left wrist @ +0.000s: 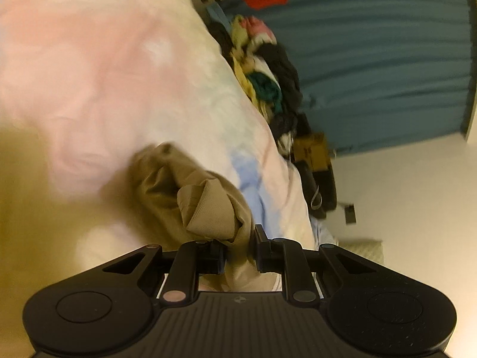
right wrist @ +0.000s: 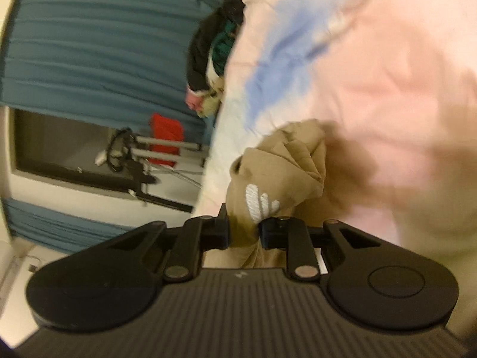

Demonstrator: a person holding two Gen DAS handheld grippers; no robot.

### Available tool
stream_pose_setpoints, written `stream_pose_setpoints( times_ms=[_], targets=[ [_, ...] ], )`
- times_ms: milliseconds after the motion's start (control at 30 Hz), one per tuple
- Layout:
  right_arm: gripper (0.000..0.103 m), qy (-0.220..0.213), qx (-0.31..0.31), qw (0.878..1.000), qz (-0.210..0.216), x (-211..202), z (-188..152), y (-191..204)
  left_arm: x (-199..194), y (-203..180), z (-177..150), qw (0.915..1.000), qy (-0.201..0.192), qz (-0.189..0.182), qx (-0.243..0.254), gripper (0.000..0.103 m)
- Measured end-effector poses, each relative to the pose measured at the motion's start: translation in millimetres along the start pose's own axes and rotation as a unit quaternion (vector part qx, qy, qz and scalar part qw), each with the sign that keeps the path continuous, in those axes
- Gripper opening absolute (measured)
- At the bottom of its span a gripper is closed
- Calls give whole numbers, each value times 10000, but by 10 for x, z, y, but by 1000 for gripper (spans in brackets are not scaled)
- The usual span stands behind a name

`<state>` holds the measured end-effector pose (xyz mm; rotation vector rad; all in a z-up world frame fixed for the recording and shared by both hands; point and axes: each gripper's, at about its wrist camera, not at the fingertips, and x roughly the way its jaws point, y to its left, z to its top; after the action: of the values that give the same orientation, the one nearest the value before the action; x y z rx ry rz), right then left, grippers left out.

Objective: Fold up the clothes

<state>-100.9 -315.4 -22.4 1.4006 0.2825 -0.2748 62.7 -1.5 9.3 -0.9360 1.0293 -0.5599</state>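
Note:
A tan garment [left wrist: 205, 203] with a ribbed cuff is bunched in my left gripper [left wrist: 238, 252], which is shut on it above the pastel bedspread [left wrist: 98, 59]. In the right wrist view the same tan garment [right wrist: 286, 167], with a white embroidered logo [right wrist: 259, 203], is pinched in my right gripper [right wrist: 244, 232], also shut on it. Both views are tilted and blurred. The rest of the garment hangs out of sight below the jaws.
A pile of mixed clothes [left wrist: 265, 74] lies at the bed's far edge, also in the right wrist view [right wrist: 214, 53]. Teal curtains [left wrist: 372, 59] hang behind. A drying rack with a red item [right wrist: 165, 140] stands by a dark window. A cardboard box [left wrist: 311, 149] sits beside the bed.

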Motion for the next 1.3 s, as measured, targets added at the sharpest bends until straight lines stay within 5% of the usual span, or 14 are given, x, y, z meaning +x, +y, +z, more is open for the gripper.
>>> stream_pose_setpoints(
  times_ms=[267,433,567,700,833,967,1033,1300],
  targets=[
    [22,-810,-131,9965,-139,183,1257,455,1406,-1415,423,9960,397,-15,799,19],
    [22,-1691,-837,9820,-30,462,2109,767,2403,-2021,676,9890,365,-835,1168,19],
    [22,-2004,-1343,9704,78,713,2523,695,3006,-2011,639,9807,-24,-848,1763,19],
    [22,-1690,-1520,9733,-311,1064,2643,166,3532,-1541,435,9766,105,-224,2136,19],
    [22,-1259,-1314,9798,-833,1259,2534,-521,3583,-1041,229,9686,363,55,2458,19],
    [22,-1201,-1375,9800,-789,1199,2263,-921,3416,-742,61,9590,543,138,2779,22],
    [24,-1129,-1213,9828,-810,1169,2189,-1059,3339,-709,11,9505,539,266,3048,31],
    [24,-923,-976,9822,-1312,899,2059,-860,2713,-1102,-101,9191,384,625,3870,58]
  ],
)
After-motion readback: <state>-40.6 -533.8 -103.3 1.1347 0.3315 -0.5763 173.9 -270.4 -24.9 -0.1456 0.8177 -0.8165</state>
